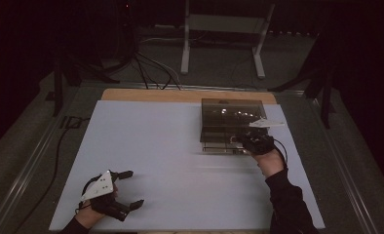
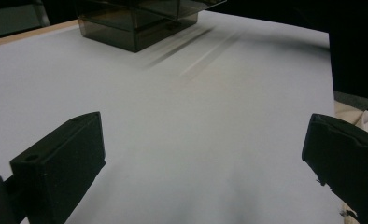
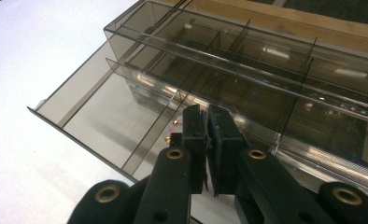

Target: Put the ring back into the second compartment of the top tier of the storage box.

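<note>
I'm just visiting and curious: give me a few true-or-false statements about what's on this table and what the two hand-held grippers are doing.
1. The left gripper is open over bare white table. True.
2. The smoky clear organizer box sits at the table's near left corner. False: far right.
3. A drawer is pulled partly out. True.
4. The right gripper has its jaws spread wide. False: they are closed together at the drawer.

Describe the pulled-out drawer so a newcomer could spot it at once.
On the white table, find the smoky transparent organizer box near the far right. The drawer juts from its near face, where the right gripper meets its front edge; it alone sticks out, with thin dividers inside.
</note>
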`<action>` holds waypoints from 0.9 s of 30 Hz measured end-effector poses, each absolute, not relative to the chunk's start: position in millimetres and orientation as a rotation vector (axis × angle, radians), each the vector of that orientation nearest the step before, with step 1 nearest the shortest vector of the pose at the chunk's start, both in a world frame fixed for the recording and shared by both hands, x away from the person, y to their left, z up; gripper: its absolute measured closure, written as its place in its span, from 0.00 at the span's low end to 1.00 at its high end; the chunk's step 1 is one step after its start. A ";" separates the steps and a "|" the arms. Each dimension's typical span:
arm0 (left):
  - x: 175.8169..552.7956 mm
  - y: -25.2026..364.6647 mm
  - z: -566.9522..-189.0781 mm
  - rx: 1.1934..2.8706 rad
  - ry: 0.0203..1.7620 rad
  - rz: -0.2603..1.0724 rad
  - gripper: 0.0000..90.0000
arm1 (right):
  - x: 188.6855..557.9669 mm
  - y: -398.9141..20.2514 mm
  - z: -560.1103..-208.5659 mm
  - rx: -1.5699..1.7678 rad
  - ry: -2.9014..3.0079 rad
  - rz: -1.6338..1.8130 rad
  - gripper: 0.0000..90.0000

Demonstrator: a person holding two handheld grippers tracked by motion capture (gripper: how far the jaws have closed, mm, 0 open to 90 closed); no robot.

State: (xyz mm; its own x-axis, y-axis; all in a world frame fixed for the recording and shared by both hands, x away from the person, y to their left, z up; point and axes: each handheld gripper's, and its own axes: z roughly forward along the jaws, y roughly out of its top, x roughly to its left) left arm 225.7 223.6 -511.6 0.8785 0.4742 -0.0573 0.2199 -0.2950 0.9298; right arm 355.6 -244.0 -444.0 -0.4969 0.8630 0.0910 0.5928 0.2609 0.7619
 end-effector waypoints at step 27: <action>226.9 221.9 -511.4 1.884 0.519 0.271 0.01 | 342.2 -229.8 -415.6 1.228 2.175 1.202 0.11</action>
State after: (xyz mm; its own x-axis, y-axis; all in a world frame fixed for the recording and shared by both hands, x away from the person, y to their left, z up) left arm 226.9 221.9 -511.4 0.8776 0.4757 -0.0592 0.2229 -0.2955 0.9290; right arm 342.2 -229.8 -415.6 -0.5531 0.8285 0.0875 0.5149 0.2573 0.8177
